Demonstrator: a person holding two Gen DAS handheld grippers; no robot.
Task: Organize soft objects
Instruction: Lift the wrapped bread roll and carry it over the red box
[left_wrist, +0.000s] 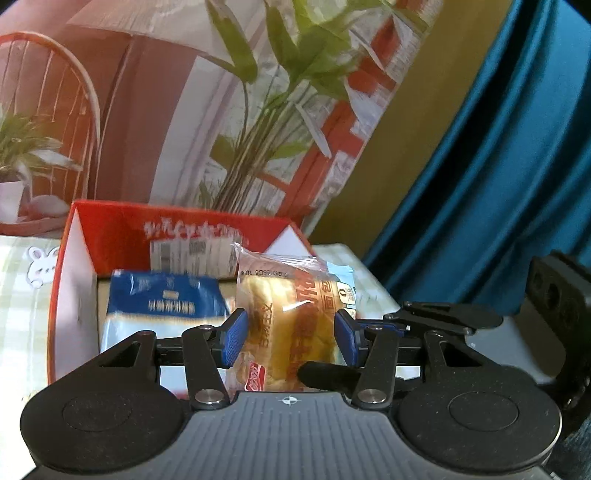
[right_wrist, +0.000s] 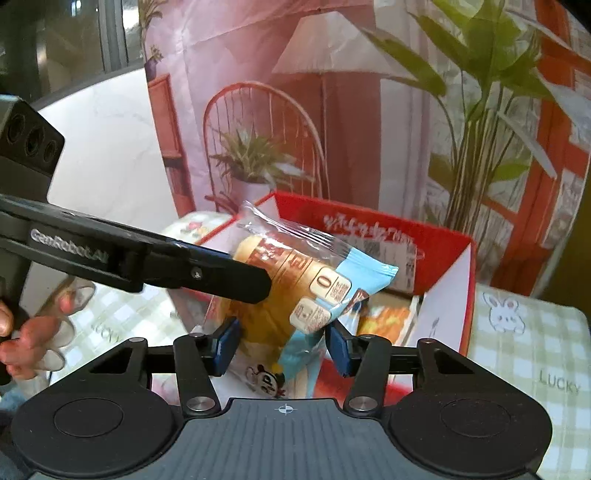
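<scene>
Bread packet (left_wrist: 291, 325): one, pinched by left gripper (left_wrist: 291, 338); red box (left_wrist: 122, 236): one.

Close wrist views, shared red box (left_wrist: 177, 229) (right_wrist: 373, 225)

Blue-white pack (left_wrist: 162, 310) blurred, print unreadable; red box (left_wrist: 122, 232) lettering smeared, its floor mostly hidden.

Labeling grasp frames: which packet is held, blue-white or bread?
The bread packet, clear wrap with a light-blue end, sits between both grippers' pads. The blue-and-white packet lies untouched in the red box.
</scene>
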